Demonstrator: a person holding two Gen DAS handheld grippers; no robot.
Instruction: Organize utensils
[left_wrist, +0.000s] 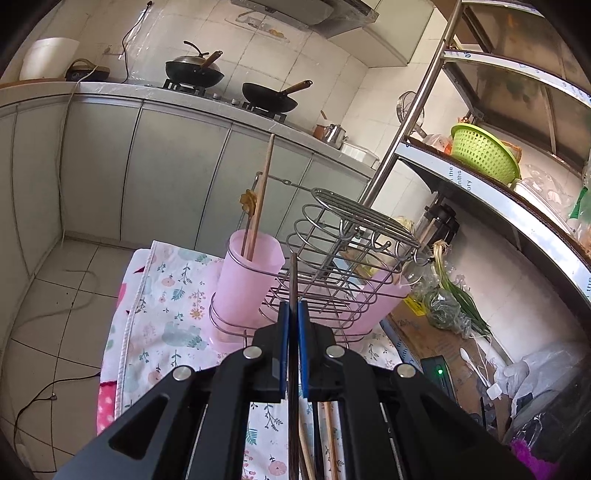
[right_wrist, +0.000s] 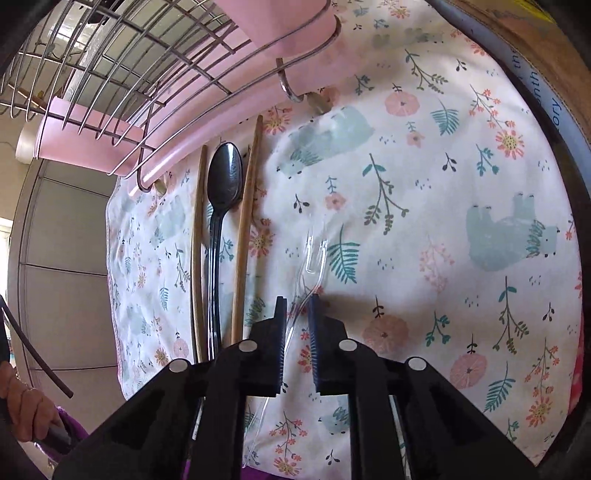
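In the left wrist view my left gripper (left_wrist: 292, 306) is shut on a dark chopstick (left_wrist: 293, 277) that sticks up in front of the wire rack (left_wrist: 351, 236). The pink cup (left_wrist: 243, 280) on the rack's left holds two wooden chopsticks (left_wrist: 262, 195). In the right wrist view my right gripper (right_wrist: 298, 301) points down at the floral cloth (right_wrist: 424, 203). Its jaws are nearly together on the handle of a clear plastic fork (right_wrist: 314, 254). A black spoon (right_wrist: 223, 177) lies to its left between two wooden chopsticks (right_wrist: 245, 221).
A second pink cup (left_wrist: 380, 299) sits on the rack's right side. Right of the cloth stand a cardboard box (left_wrist: 417, 325) and a steel shelf with a green basket (left_wrist: 484, 151). Two woks (left_wrist: 269, 96) sit on the far counter. A hand (right_wrist: 26, 410) shows at lower left.
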